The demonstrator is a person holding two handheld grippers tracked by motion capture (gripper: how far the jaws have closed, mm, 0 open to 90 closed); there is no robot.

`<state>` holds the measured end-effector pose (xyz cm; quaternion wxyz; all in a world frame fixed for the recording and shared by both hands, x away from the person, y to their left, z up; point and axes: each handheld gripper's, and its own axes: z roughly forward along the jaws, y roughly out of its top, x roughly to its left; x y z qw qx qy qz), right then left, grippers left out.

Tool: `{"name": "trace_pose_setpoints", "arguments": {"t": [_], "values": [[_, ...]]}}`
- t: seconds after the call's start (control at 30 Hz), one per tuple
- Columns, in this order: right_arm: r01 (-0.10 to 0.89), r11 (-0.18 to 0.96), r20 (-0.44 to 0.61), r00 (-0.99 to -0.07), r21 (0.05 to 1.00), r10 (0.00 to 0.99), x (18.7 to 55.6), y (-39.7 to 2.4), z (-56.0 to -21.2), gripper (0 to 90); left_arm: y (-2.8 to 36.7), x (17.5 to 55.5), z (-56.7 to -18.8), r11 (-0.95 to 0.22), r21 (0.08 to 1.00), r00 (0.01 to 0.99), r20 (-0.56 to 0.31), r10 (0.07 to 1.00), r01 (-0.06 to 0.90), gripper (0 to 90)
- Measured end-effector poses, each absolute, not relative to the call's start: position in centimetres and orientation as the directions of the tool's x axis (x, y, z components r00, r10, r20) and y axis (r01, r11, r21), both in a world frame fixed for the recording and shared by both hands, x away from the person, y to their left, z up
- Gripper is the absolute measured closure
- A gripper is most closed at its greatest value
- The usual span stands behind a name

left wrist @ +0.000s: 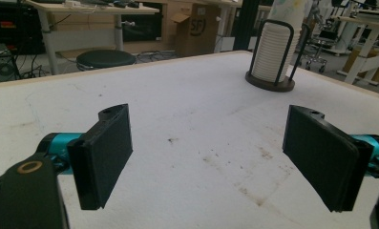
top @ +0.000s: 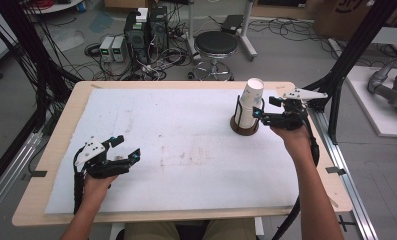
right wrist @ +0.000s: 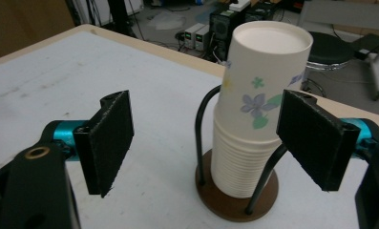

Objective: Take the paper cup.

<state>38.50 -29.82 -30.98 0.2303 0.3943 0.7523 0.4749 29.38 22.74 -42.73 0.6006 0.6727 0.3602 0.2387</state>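
a pale wooden table [top: 61,131] carries a white mat [top: 186,145] that covers nearly the whole top, leaving a rim of bare wood around it. the mat is marked with faint brownish stains near its middle. toward the far right part of the mat stands a dark round cup holder [top: 245,129] with a stack of paper cups [top: 249,100] upright in it.

My left tongs' view cuts off the top of the cup stack [left wrist: 278,47]. In my right tongs' view, one pad [right wrist: 316,138] covers part of the stack's side, and the holder's base [right wrist: 235,200] nears the bottom edge.
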Motion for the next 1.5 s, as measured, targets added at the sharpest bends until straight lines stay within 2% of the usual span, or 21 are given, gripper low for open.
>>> {"name": "trace_pose_setpoints", "arguments": {"t": [0.4,0.9,1.13,1.5], "values": [[0.433,0.247,0.026,-0.534,0.867,0.845,42.3,-29.9,-29.8,20.6,22.6,29.6,-42.8,-0.016,0.980,0.634,-0.118,0.764,0.200,17.1],[0.478,0.221,0.047,-0.487,0.850,0.872,45.7,-29.0,-31.1,20.6,22.7,29.8,-42.9,-0.012,0.979,0.633,-0.122,0.764,0.204,17.1],[0.472,0.225,0.043,-0.492,0.852,0.870,46.5,-28.6,-31.7,20.7,22.7,29.8,-43.0,-0.012,0.978,0.632,-0.126,0.765,0.210,17.1],[0.450,0.231,0.031,-0.504,0.862,0.863,47.0,-28.1,-31.9,29.5,22.6,29.9,-43.0,-0.017,0.977,0.633,-0.124,0.764,0.212,17.1]]}}
